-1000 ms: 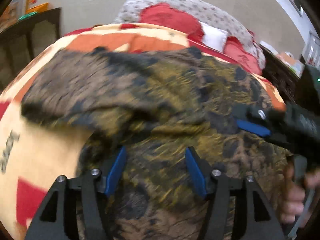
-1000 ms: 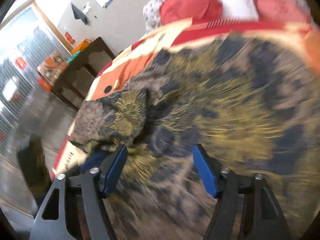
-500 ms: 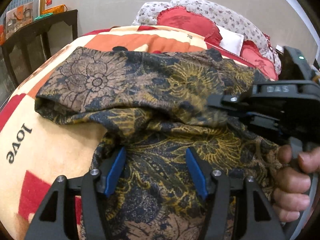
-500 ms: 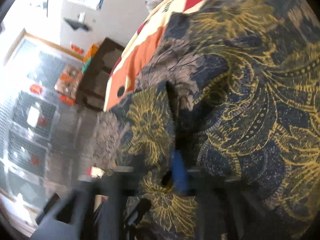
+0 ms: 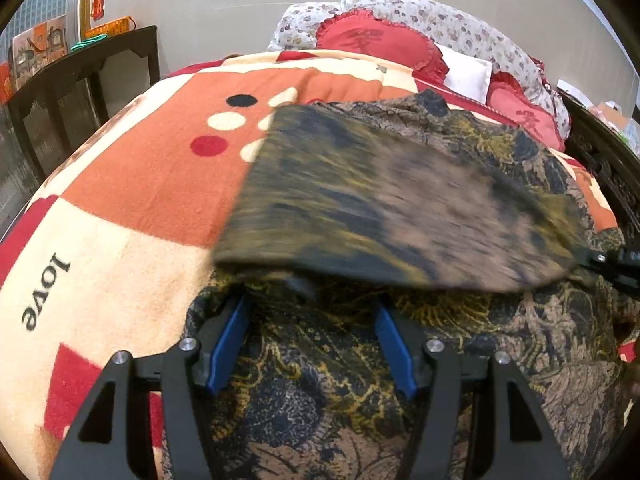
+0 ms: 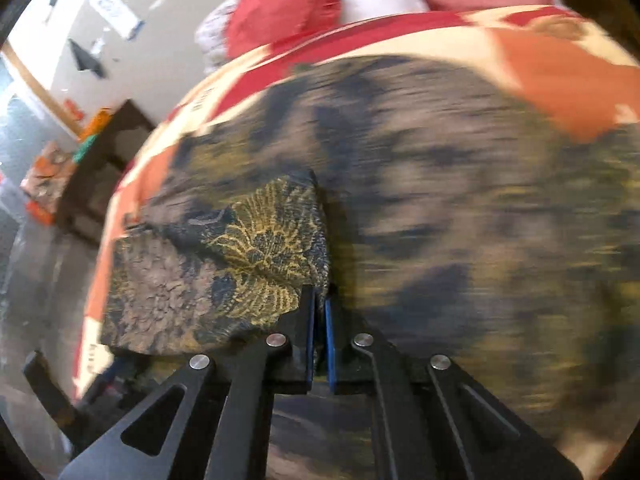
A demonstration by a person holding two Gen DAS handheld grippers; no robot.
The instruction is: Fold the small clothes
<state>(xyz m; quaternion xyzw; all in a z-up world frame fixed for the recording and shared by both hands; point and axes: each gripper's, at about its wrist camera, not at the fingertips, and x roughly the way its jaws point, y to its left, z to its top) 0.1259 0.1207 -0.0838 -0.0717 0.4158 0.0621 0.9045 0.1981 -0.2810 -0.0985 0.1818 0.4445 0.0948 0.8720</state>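
Fabric had just shifted: the right gripper [image 6: 319, 340] clamped shut on the patterned garment [image 5: 400, 200] and swept its sleeve across the blanket [image 5: 160, 168] — a first fold — left gripper [image 5: 310, 344] spread over cloth

The word "love" [image 5: 45, 293] is printed in dark lowercase letters on a cream panel of the blanket [image 5: 152, 184], near its left edge; it reads upside down in the left wrist view. Dark characters on the red cushions [image 5: 372, 40] and the red sign [image 5: 98, 3] on the wall are too small to read.
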